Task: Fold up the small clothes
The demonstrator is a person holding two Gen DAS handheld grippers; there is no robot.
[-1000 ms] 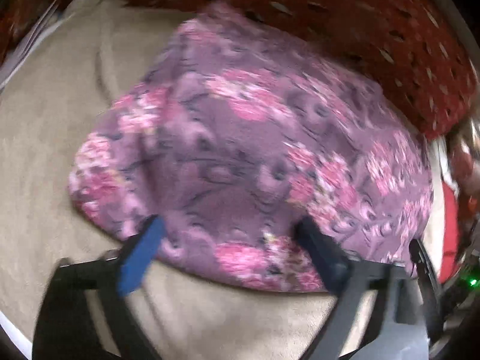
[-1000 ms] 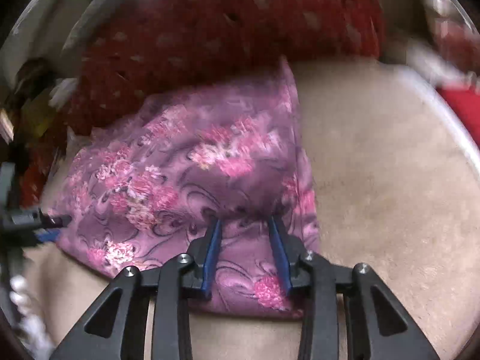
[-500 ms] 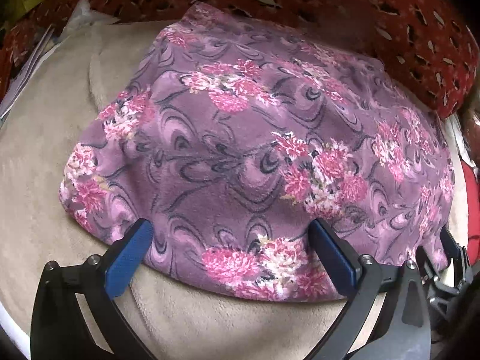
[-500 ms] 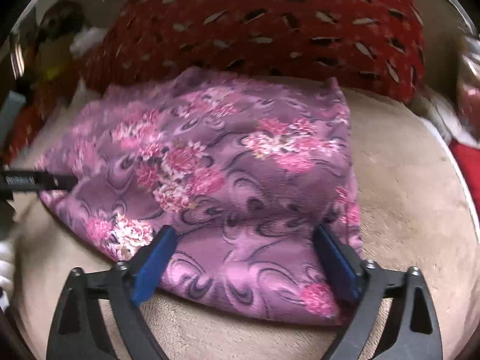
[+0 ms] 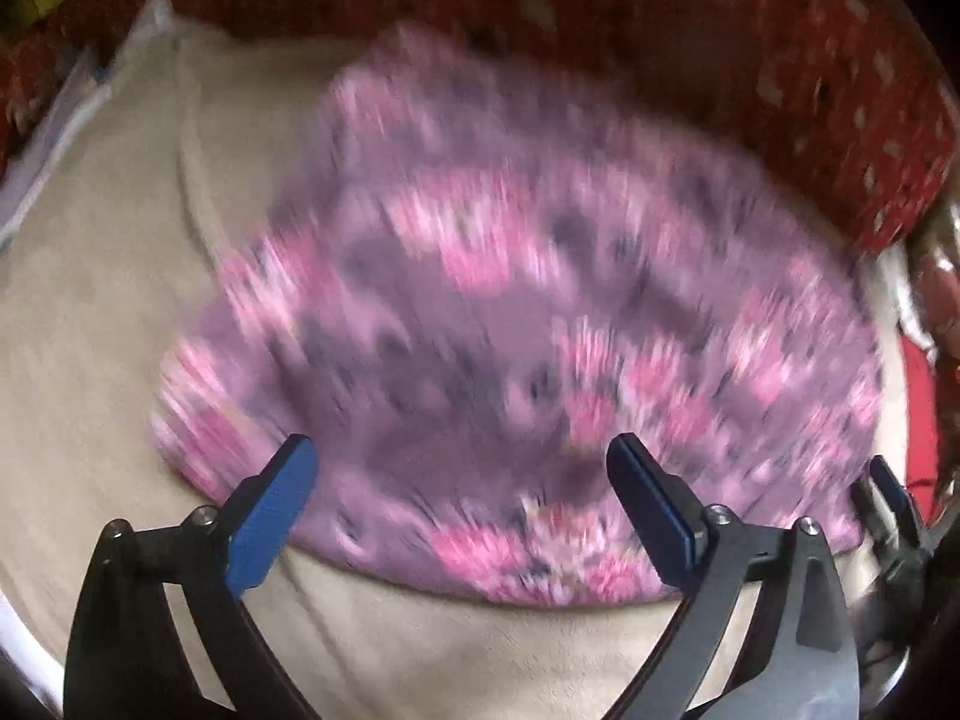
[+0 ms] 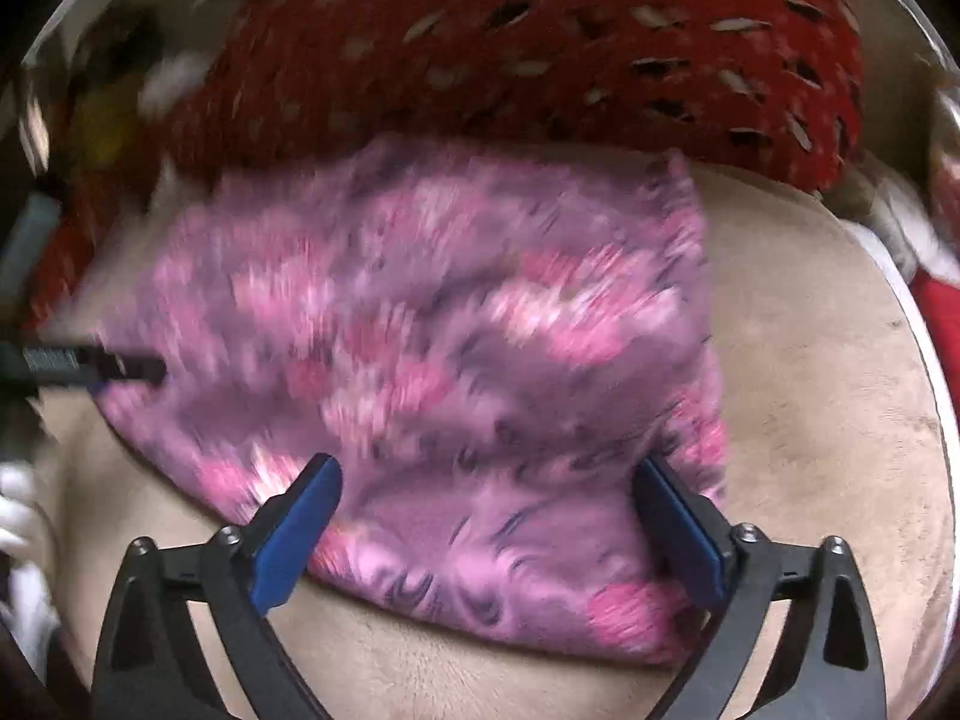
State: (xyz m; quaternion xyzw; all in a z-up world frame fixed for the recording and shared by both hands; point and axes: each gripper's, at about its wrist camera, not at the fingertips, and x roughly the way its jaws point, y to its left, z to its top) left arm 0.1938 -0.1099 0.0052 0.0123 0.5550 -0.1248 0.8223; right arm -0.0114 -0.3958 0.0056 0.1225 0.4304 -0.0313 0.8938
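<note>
Purple floral garment (image 5: 528,336), folded, lay flat on beige blanket (image 5: 90,312); left gripper (image 5: 462,480) and right gripper (image 6: 489,498) hovered at its near edge, both spread wide, gripping nothing.

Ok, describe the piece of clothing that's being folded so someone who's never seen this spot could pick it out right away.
Find the wide beige plush surface, with a red fabric with pale flecks heaped along its far edge. The folded purple fleece garment lies flat on the beige, its far edge reaching the red fabric. It alone carries pink flower clusters on purple.
</note>
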